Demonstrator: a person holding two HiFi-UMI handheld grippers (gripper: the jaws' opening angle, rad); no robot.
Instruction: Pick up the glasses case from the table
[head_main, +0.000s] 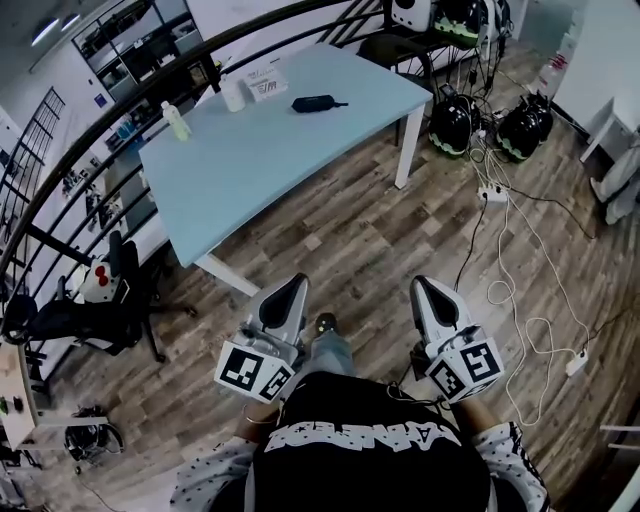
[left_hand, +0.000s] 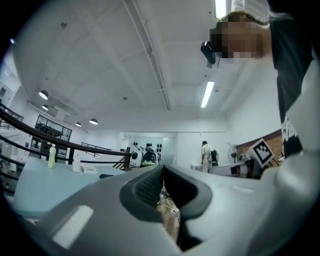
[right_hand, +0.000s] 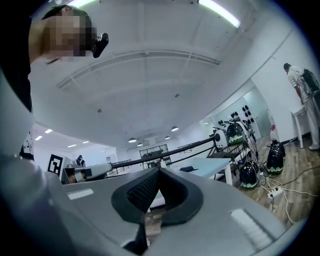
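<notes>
The black glasses case (head_main: 318, 102) lies on the far part of the light-blue table (head_main: 260, 160), well ahead of both grippers. In the left gripper view the glasses case (left_hand: 106, 175) is a small dark shape on the tabletop; in the right gripper view the glasses case (right_hand: 190, 169) sits on the far table. My left gripper (head_main: 296, 284) and right gripper (head_main: 424, 284) are held side by side over the wooden floor, close to the person's body, pointing level at the table. The left gripper (left_hand: 162, 167) and right gripper (right_hand: 160, 171) both have their jaws together with nothing between them.
A pale bottle (head_main: 176, 121), a white cup (head_main: 233, 95) and a white box (head_main: 266, 82) stand at the table's far side. Black-and-green devices (head_main: 450, 122) and loose cables (head_main: 520, 260) cover the floor at right. A black chair (head_main: 100, 300) stands at left beside a dark railing (head_main: 60, 180).
</notes>
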